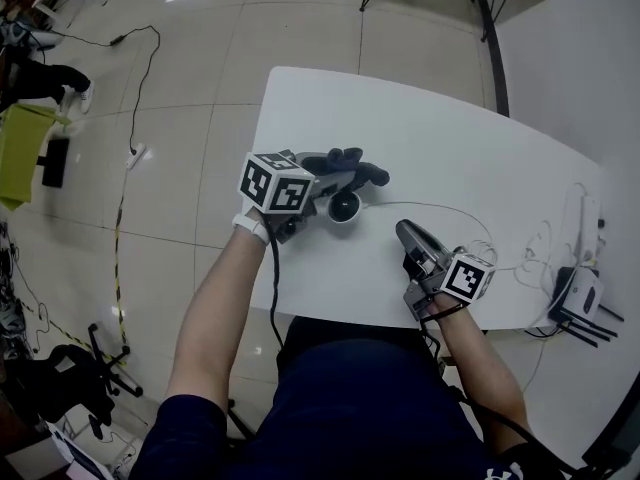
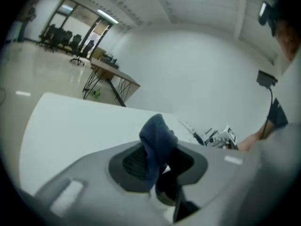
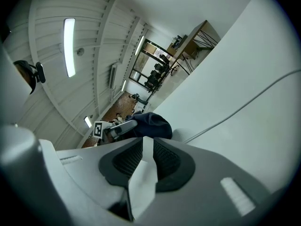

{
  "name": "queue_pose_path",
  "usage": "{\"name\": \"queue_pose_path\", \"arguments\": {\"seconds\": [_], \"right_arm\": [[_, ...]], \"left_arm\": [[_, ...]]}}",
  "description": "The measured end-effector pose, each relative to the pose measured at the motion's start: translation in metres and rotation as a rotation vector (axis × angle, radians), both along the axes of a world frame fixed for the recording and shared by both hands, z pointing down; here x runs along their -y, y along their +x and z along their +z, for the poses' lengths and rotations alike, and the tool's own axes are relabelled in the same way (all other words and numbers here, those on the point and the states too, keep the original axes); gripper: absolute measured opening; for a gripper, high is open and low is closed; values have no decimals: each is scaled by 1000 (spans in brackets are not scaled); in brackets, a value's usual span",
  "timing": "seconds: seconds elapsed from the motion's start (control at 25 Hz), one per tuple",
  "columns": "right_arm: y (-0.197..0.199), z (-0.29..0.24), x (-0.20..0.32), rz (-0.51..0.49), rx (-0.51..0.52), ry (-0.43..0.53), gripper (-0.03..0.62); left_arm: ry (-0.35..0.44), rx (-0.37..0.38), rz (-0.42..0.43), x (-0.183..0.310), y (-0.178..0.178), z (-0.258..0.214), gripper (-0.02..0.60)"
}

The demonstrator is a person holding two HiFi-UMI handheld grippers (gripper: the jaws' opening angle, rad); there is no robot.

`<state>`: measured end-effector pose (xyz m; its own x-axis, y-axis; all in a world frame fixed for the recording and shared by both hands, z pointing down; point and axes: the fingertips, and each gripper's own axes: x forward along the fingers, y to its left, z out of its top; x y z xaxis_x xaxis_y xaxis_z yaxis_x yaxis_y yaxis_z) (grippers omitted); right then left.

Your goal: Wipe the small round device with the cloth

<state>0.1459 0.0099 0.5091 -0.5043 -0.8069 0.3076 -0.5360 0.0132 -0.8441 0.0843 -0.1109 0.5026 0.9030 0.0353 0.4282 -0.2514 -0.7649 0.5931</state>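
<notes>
Skidding over the smooth white table [image 1: 450,148] looked the chief danger. The right gripper [image 1: 408,234] sat with the device well ahead of its jaws, which stood slightly apart on nothing, so nothing braced the target. The left gripper [image 1: 328,176] had its jaws clamped on the dark blue cloth [image 1: 352,166], which bunched out past the jaw tips; a loose fold might have slipped free under rubbing. The small round device [image 1: 344,208] sat just below those jaws, and a hard stroke could have shoved it or tugged its thin cable [image 1: 450,208].
</notes>
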Motion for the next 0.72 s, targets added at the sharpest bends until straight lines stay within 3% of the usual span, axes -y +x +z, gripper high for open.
{"name": "queue_pose_path", "arguments": {"seconds": [0.16, 0.4, 0.72], "right_arm": [[3, 2, -1, 12, 0, -12, 77], [-3, 5, 1, 0, 24, -12, 74], [-11, 6, 2, -54, -2, -15, 69]], "left_arm": [[-147, -17, -74, 8, -17, 32, 95], [-346, -179, -234, 2, -37, 43, 95], [-426, -231, -482, -17, -74, 58, 97]]}}
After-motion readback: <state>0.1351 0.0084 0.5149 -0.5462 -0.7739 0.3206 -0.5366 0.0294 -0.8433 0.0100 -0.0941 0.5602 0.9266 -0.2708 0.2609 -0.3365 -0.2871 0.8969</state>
